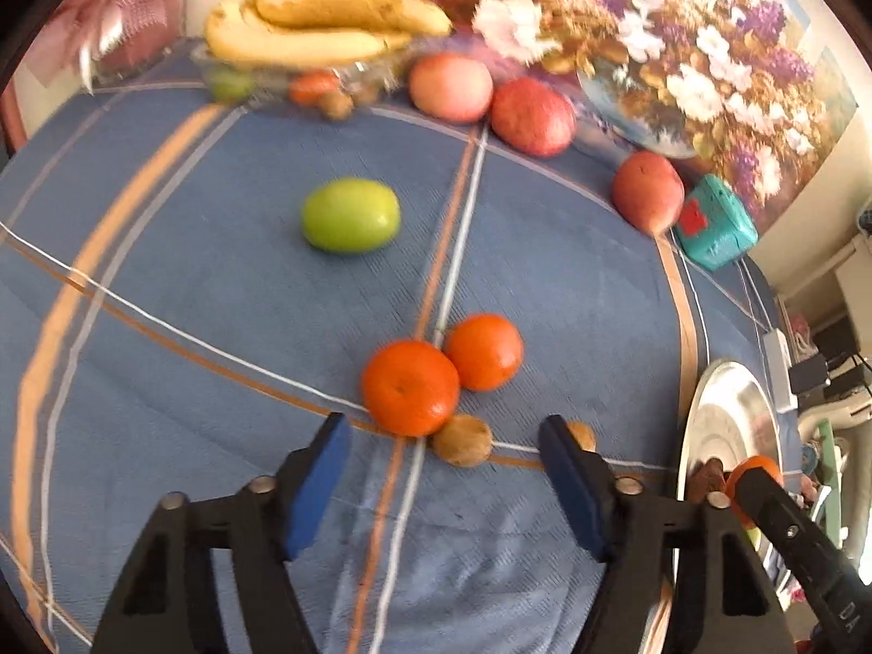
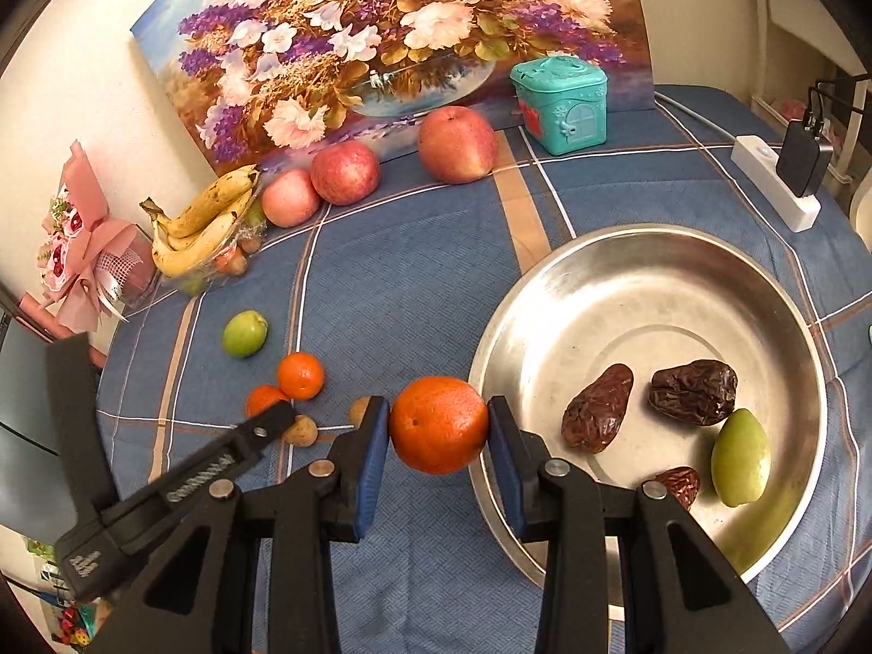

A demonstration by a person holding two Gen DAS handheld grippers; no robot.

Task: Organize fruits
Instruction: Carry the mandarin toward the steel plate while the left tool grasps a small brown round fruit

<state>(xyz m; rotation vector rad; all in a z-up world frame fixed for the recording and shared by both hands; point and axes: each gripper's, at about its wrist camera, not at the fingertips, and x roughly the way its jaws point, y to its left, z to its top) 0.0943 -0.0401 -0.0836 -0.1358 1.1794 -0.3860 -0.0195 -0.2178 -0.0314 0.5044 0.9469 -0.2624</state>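
My right gripper is shut on an orange and holds it above the cloth just left of the steel bowl. The bowl holds three dark dates and a green fruit. My left gripper is open and empty, just short of two oranges and a small brown fruit on the blue cloth. A second brown fruit lies by its right finger. A green fruit lies farther off. The left gripper also shows in the right wrist view.
Three red apples line the back beside a flower painting. A glass dish with bananas stands back left, next to a pink bouquet. A teal toy house and a white power strip stand back right.
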